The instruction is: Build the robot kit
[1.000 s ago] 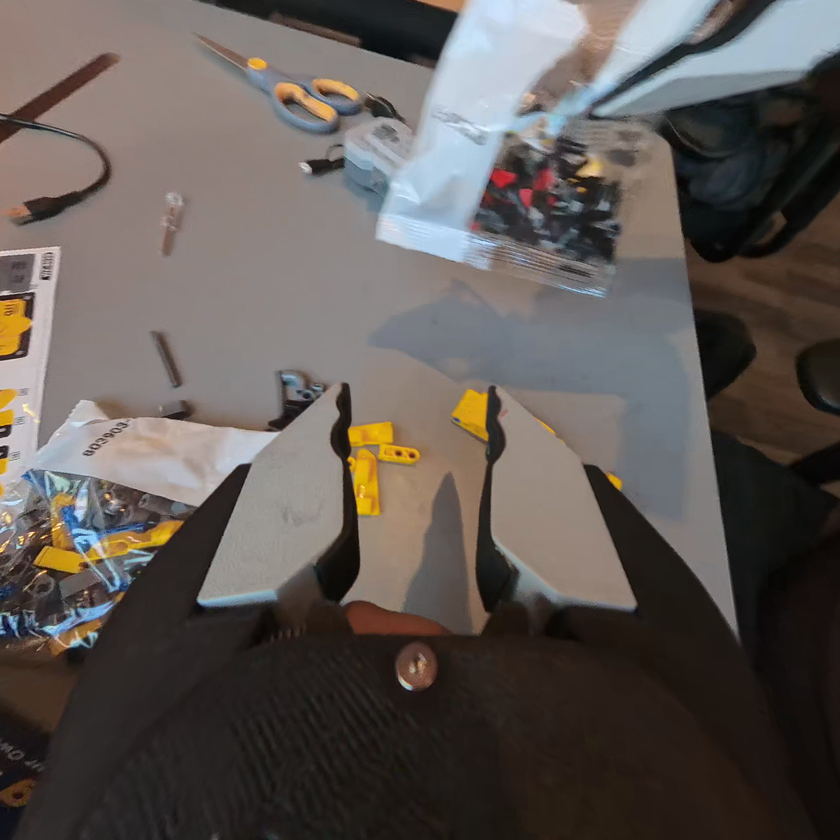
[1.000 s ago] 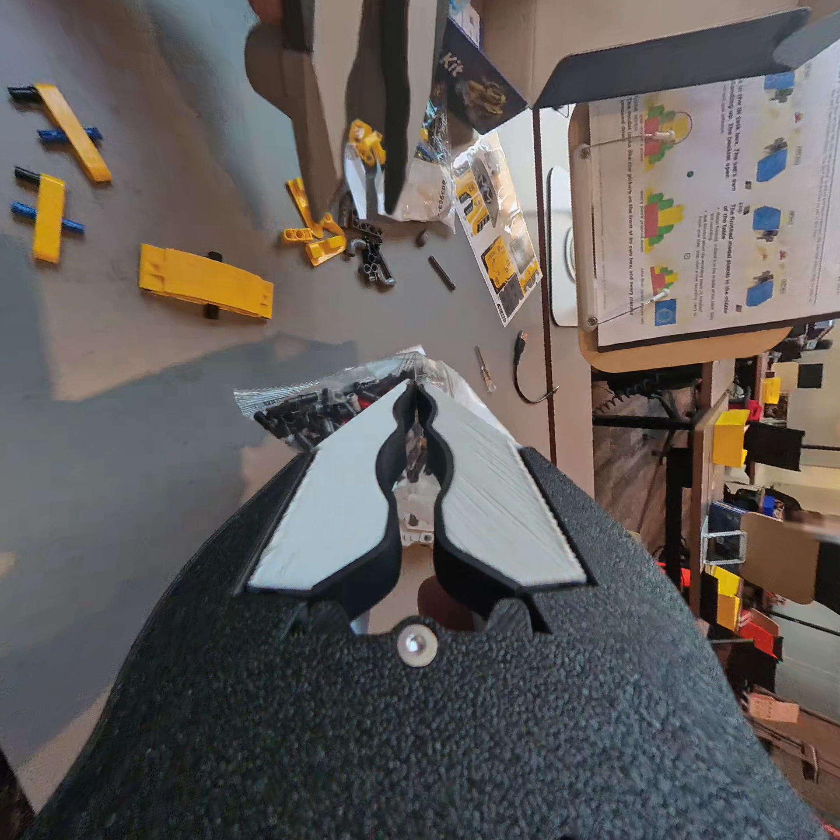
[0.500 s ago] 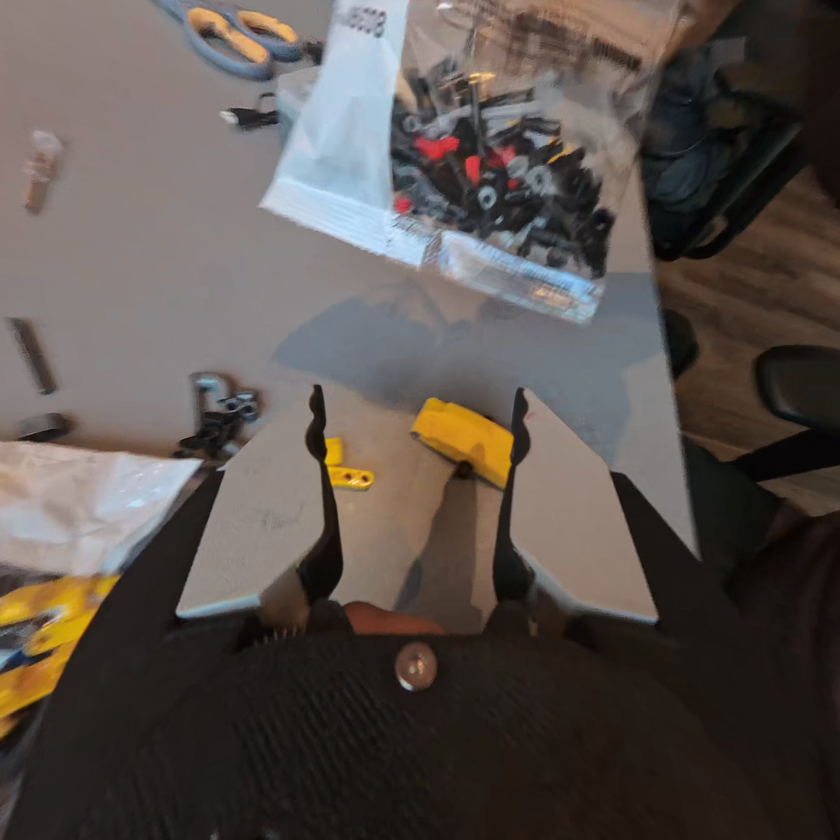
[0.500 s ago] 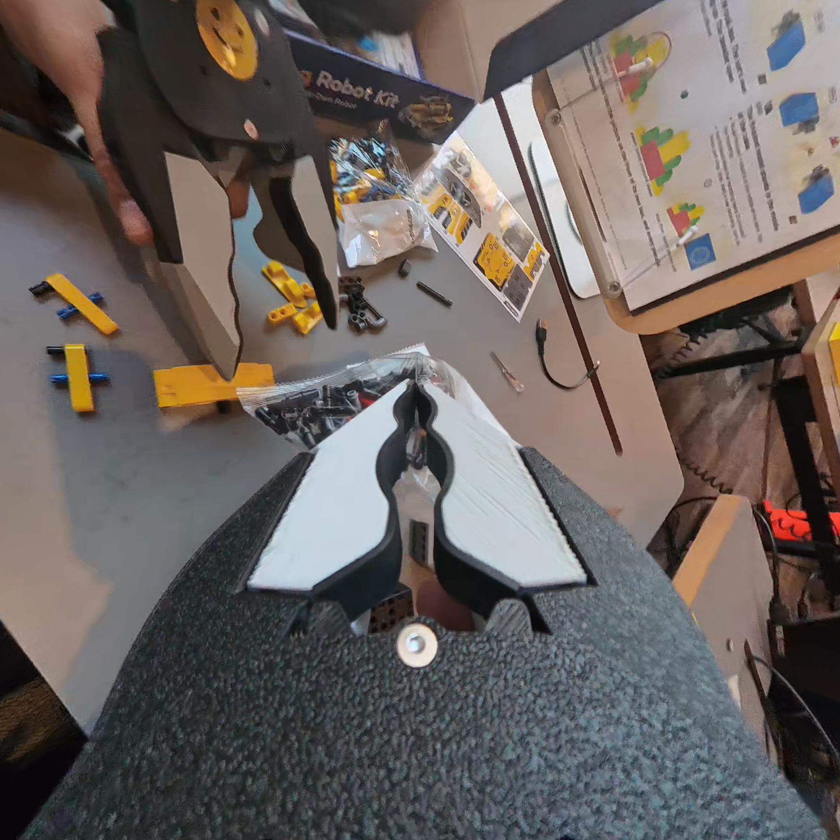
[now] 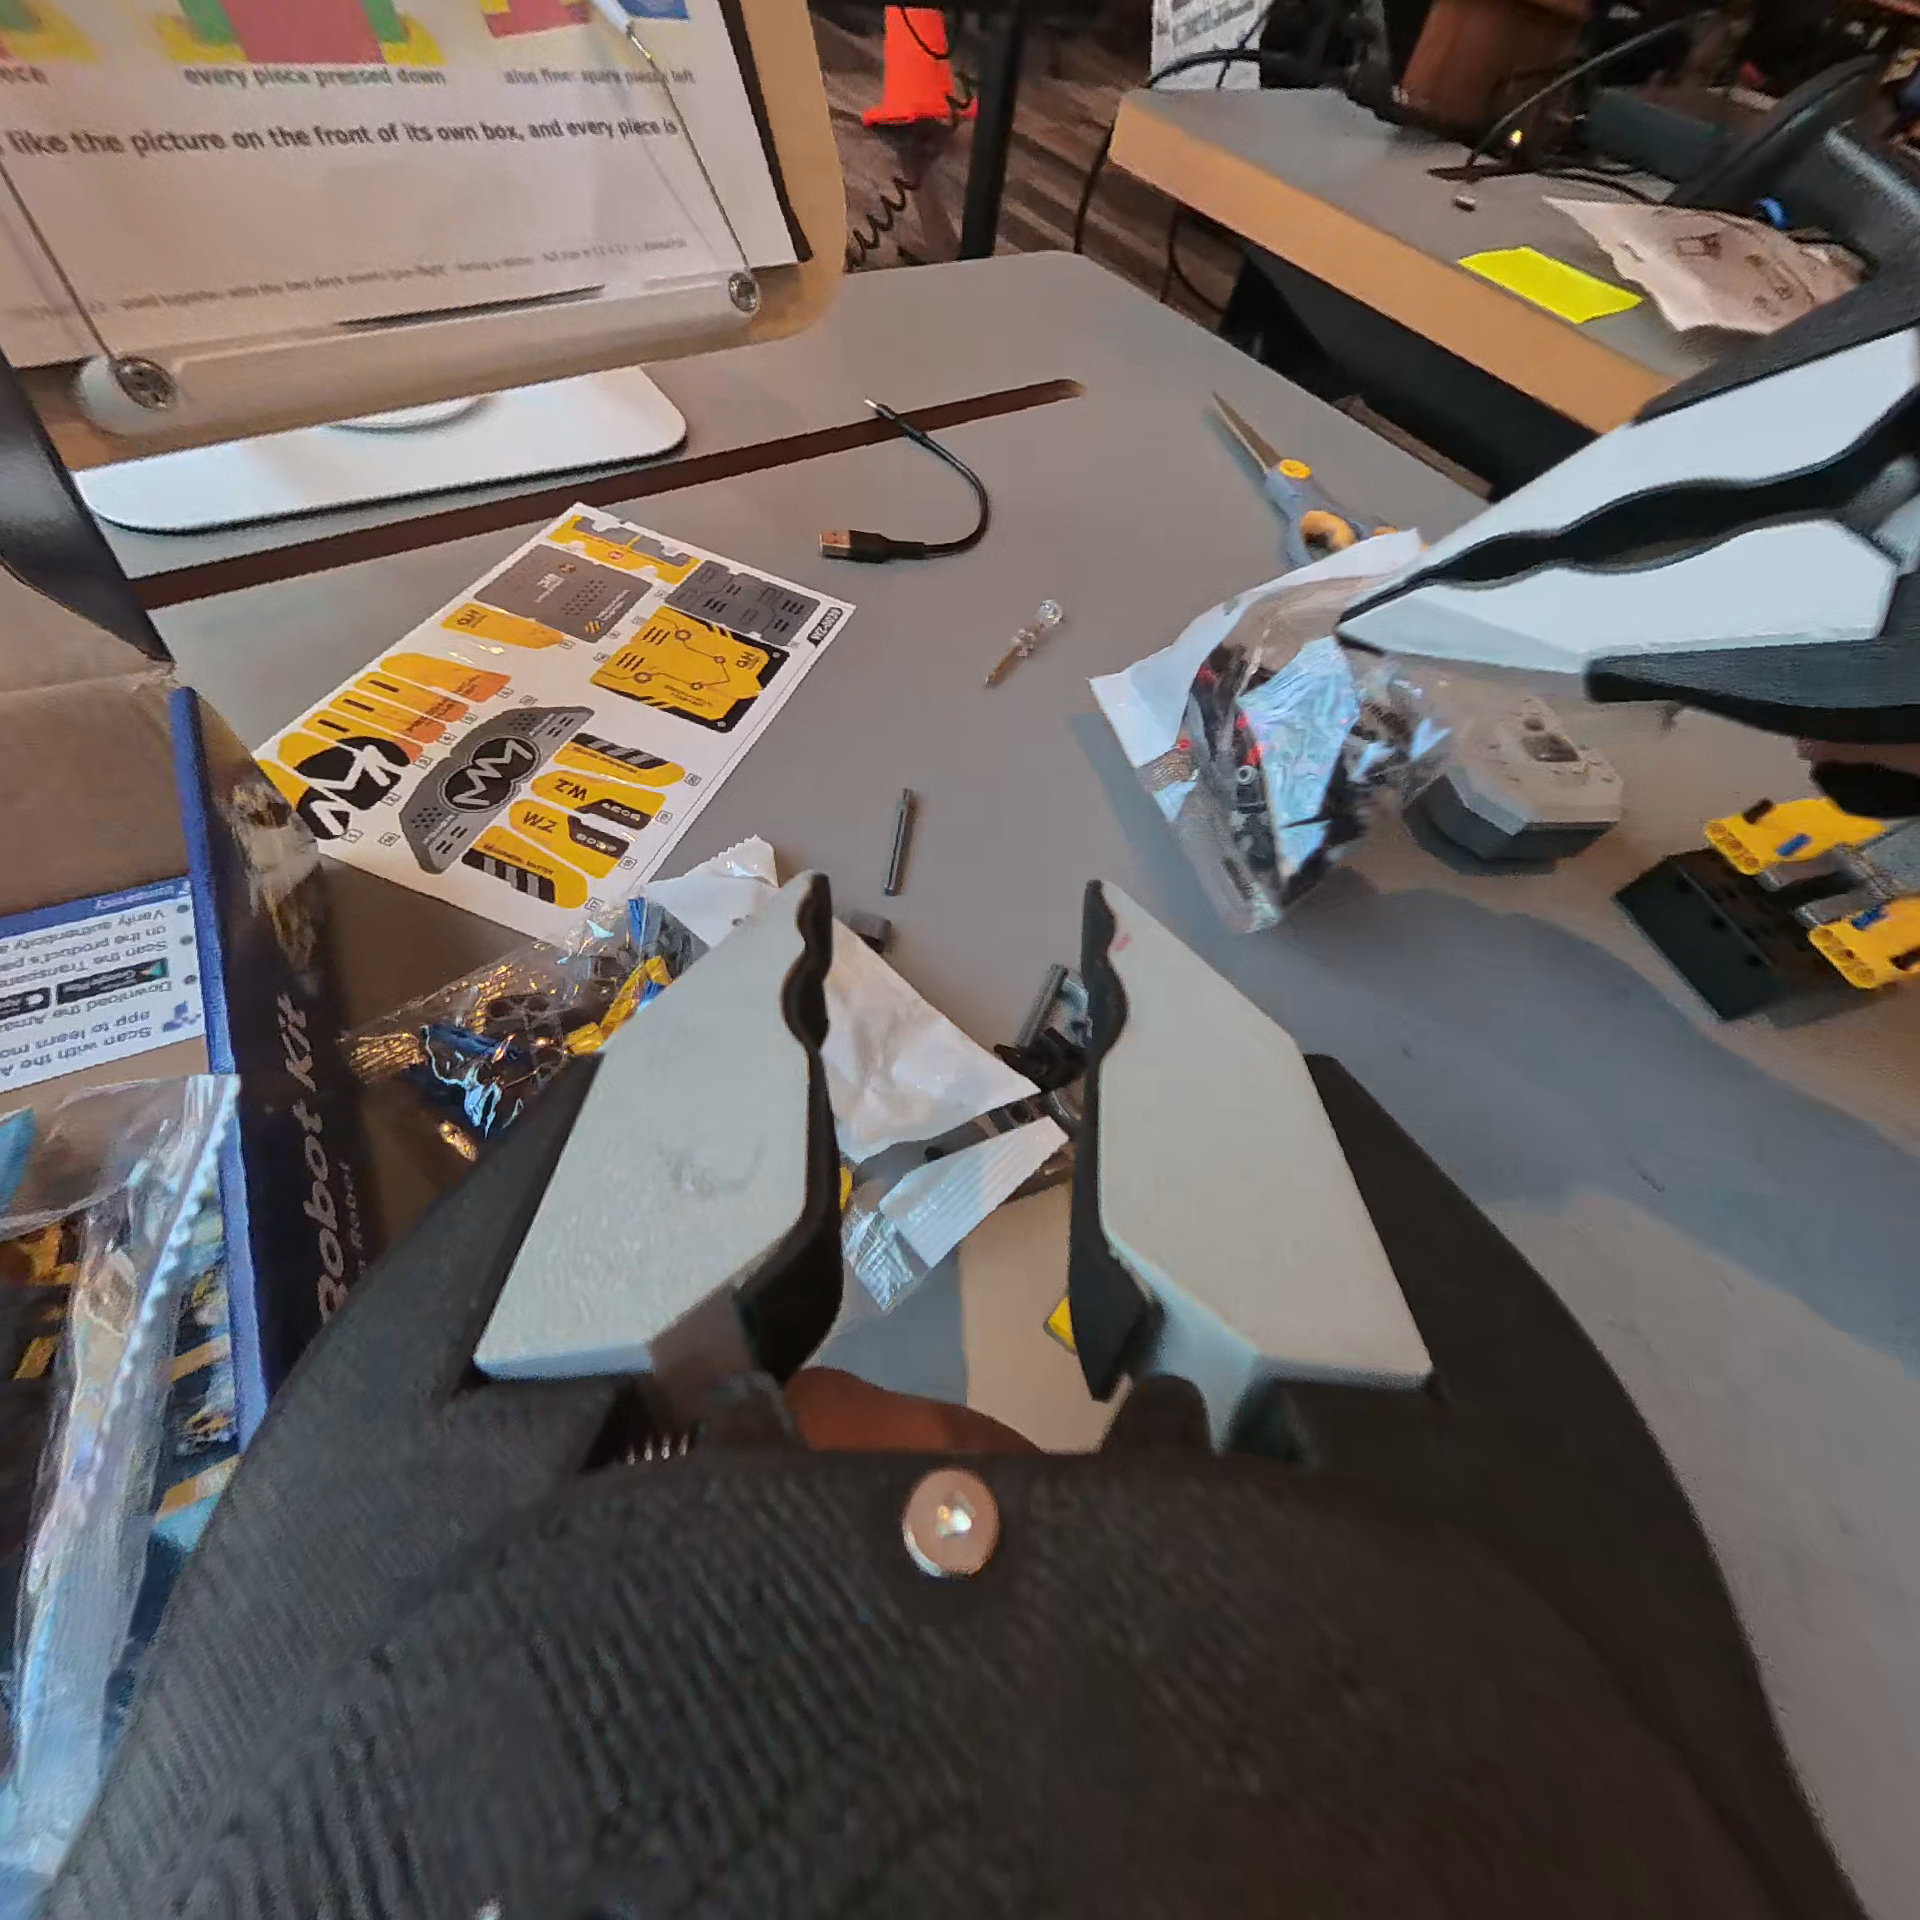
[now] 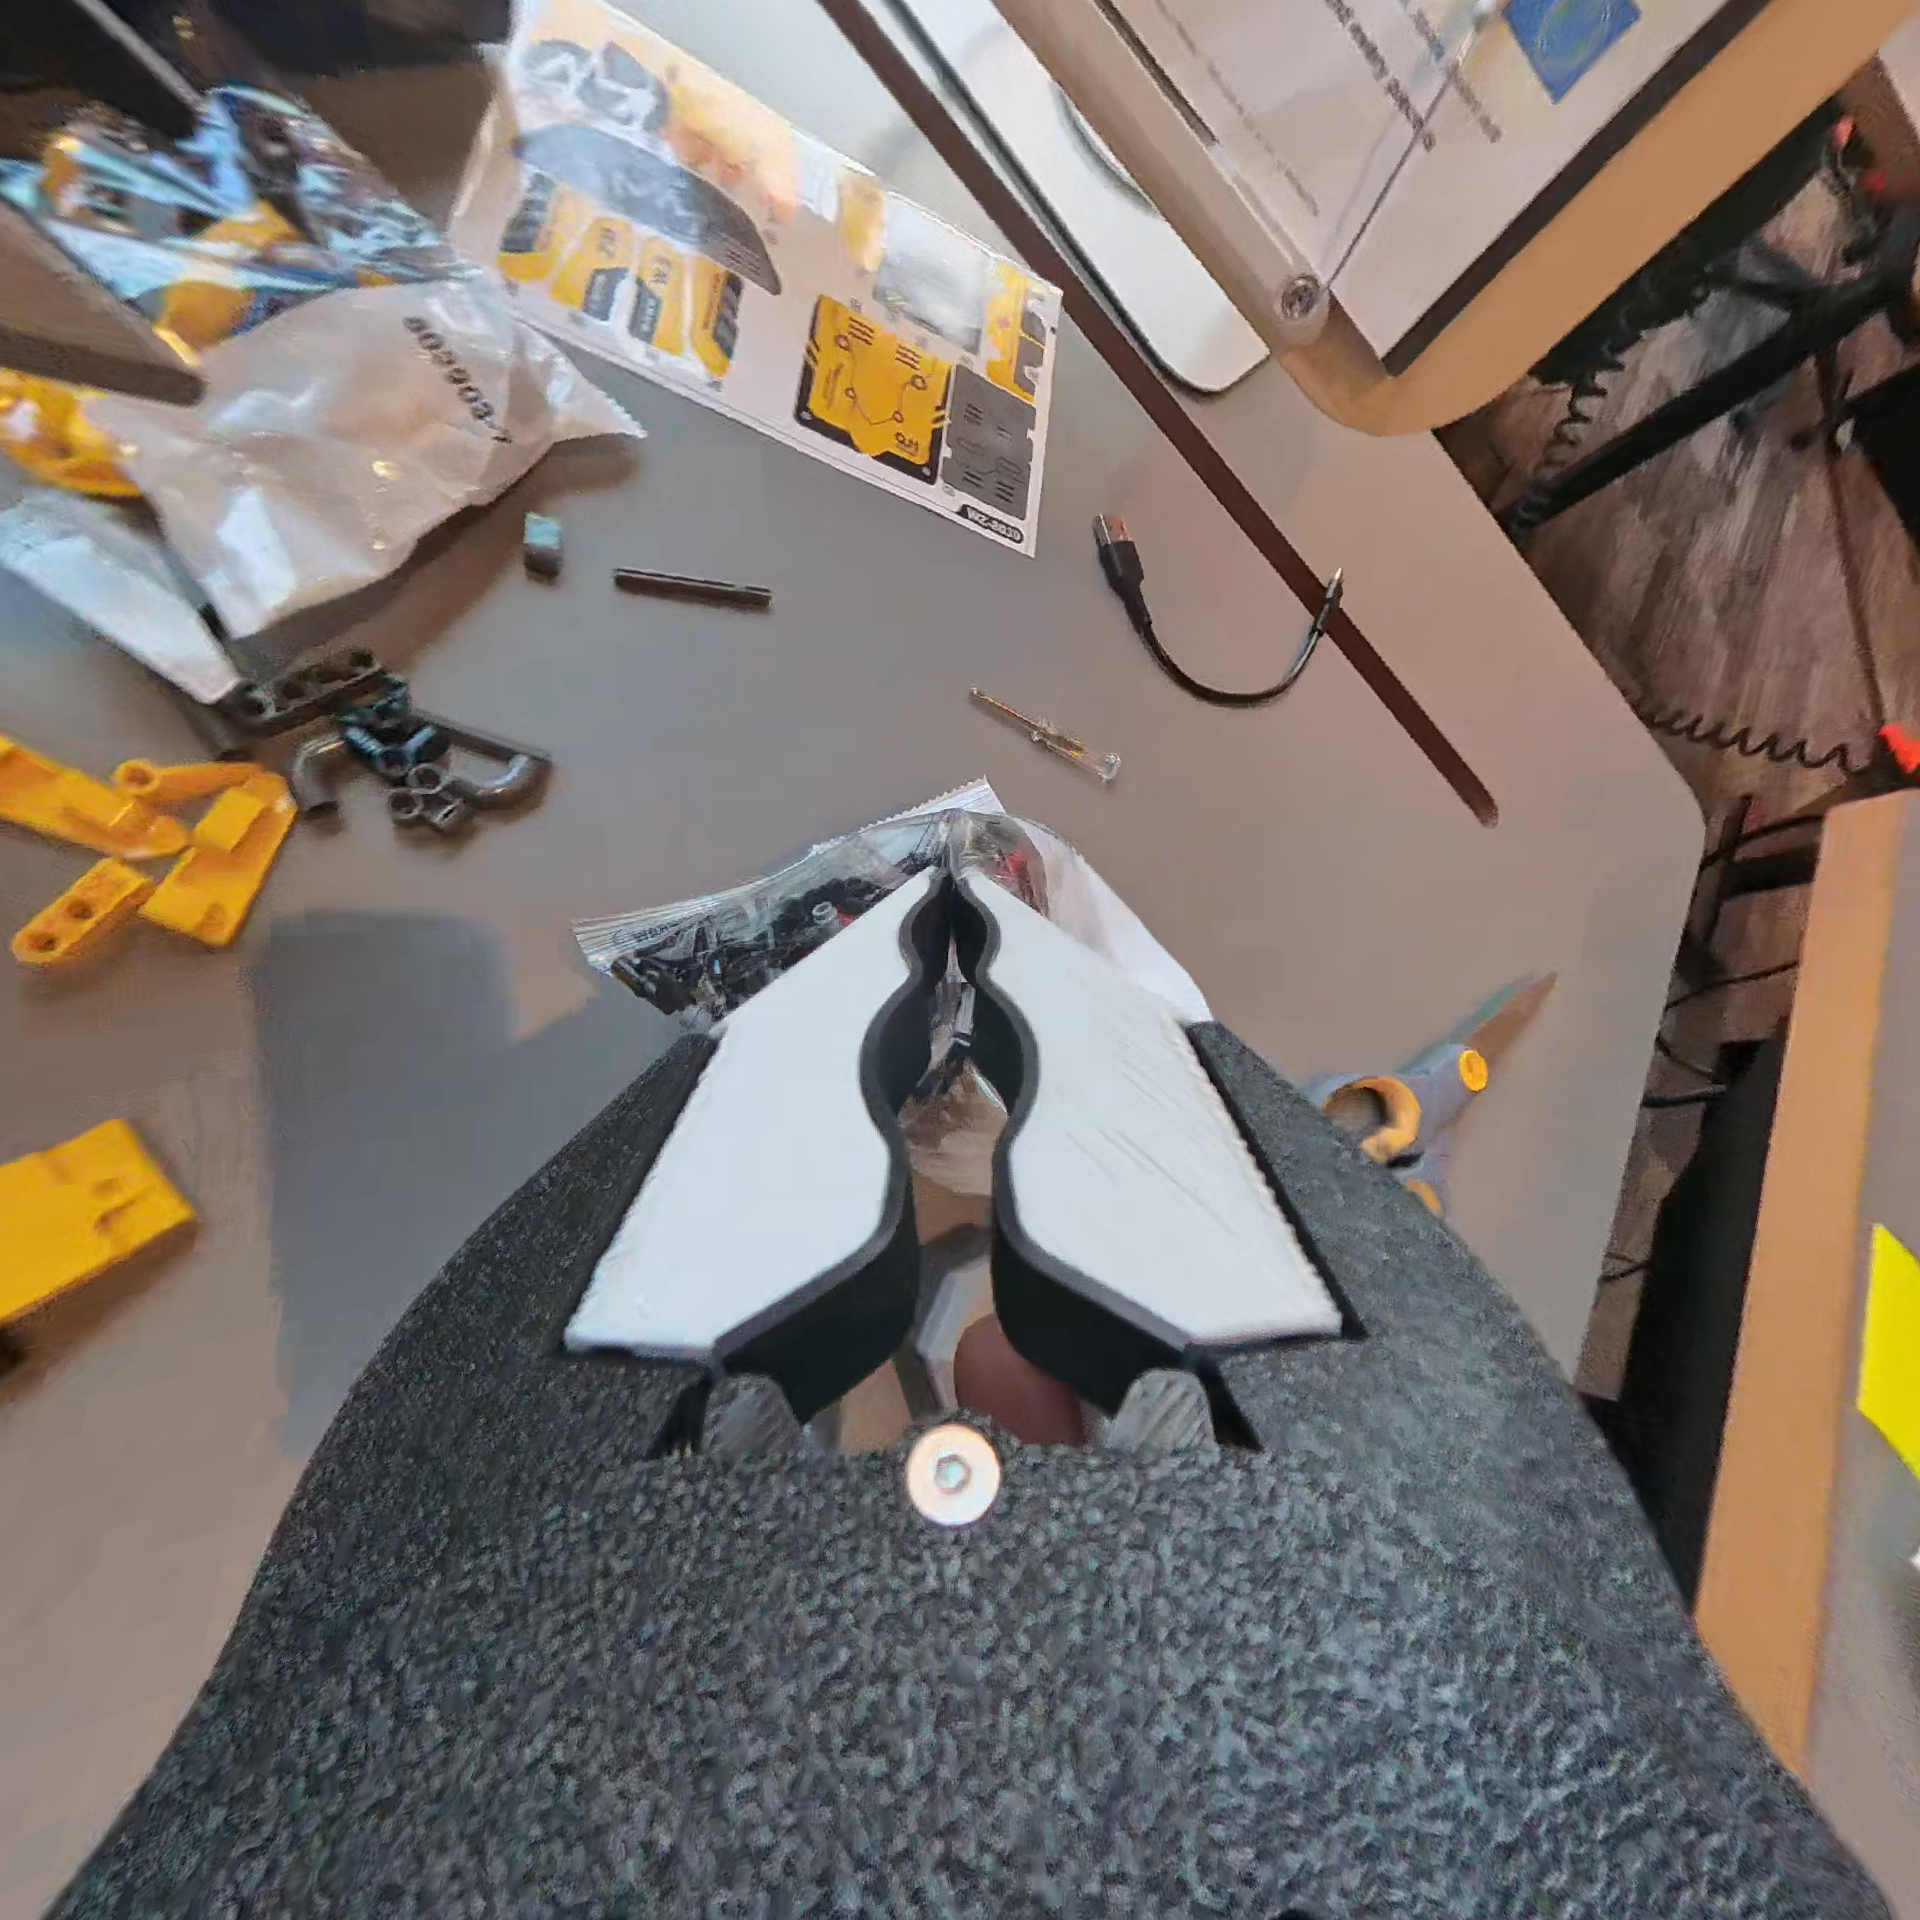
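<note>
My right gripper [image 6: 951, 883] is shut on the top of a clear plastic bag [image 6: 727, 935] of small black and red parts. The left wrist view shows this bag [image 5: 1268, 769] hanging from the right gripper [image 5: 1351, 623], its bottom at the grey table [image 5: 1039, 499]. My left gripper [image 5: 951, 904] is open and empty. It hovers over a torn white bag [image 5: 904, 1049] and a few dark loose parts [image 5: 1049, 1049]. A black axle [image 5: 899, 840] lies just beyond its tips.
A sticker sheet [image 5: 551, 707], USB cable [image 5: 925, 520], small screwdriver [image 5: 1023, 644] and scissors [image 5: 1288, 488] lie farther back. A blue box [image 5: 260, 997] stands left, a grey block [image 5: 1517, 779] and a yellow-black assembly [image 5: 1787, 914] right. Yellow parts [image 6: 156, 831] lie loose. The black axle [image 5: 899, 840] lies around 12 cm away from my left fingertips. It turns up in the right wrist view [image 6: 698, 589] as well.
My left gripper has swung left, away from the yellow parts toward the torn bag and box. My right gripper has lowered the parts bag to the table, still shut on it.
</note>
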A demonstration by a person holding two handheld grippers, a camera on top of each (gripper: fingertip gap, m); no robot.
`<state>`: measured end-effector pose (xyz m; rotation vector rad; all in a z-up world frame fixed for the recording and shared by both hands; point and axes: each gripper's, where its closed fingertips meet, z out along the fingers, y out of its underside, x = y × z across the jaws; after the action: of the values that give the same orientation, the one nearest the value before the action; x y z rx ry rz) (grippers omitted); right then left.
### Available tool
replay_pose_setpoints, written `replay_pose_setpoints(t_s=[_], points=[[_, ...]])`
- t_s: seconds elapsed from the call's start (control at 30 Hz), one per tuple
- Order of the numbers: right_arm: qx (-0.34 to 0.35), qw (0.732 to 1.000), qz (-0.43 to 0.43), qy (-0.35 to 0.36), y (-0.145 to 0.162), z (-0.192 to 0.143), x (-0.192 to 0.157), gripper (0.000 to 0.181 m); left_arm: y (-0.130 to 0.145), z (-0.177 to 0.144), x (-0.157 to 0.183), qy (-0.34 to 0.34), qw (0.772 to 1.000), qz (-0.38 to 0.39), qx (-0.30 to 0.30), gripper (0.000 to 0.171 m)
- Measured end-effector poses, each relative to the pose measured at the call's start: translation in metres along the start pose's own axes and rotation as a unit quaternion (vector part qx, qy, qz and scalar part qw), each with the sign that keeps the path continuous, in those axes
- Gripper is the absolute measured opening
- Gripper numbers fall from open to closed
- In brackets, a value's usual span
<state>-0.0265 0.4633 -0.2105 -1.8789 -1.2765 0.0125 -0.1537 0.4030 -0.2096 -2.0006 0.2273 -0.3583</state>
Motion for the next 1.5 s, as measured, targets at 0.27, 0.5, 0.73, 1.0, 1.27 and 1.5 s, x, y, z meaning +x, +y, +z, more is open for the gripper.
replay_pose_setpoints(t_s=[0.27, 0.5, 0.73, 1.0, 1.27, 1.5], points=[[-0.033, 0.996, 0.065, -0.056, 0.019, 0.041, -0.025, 0.009, 0.0, 0.002, 0.014, -0.007, 0.999, 0.032, 0.014, 0.058], [0.01, 0.994, 0.099, -0.052, 0.014, 0.014, -0.028, 0.036, -0.01, -0.004, 0.014, -0.003, 0.999, 0.012, 0.038, 0.068], [0.042, 0.992, 0.114, -0.027, 0.016, -0.008, -0.024, 0.036, 0.004, 0.009, 0.075, 0.019, 0.997, 0.065, 0.037, 0.054], [0.099, 0.991, 0.084, -0.029, -0.008, 0.0, -0.035, 0.027, 0.017, 0.012, 0.097, 0.036, 0.994, 0.103, 0.027, 0.049], [0.148, 0.986, 0.058, -0.051, -0.039, 0.026, -0.044, 0.027, 0.025, 0.016, 0.092, 0.027, 0.994, 0.107, 0.017, 0.041], [0.193, 0.98, 0.041, -0.041, -0.053, 0.035, -0.039, 0.023, 0.033, 0.02, 0.094, 0.021, 0.994, 0.11, 0.01, 0.057]])
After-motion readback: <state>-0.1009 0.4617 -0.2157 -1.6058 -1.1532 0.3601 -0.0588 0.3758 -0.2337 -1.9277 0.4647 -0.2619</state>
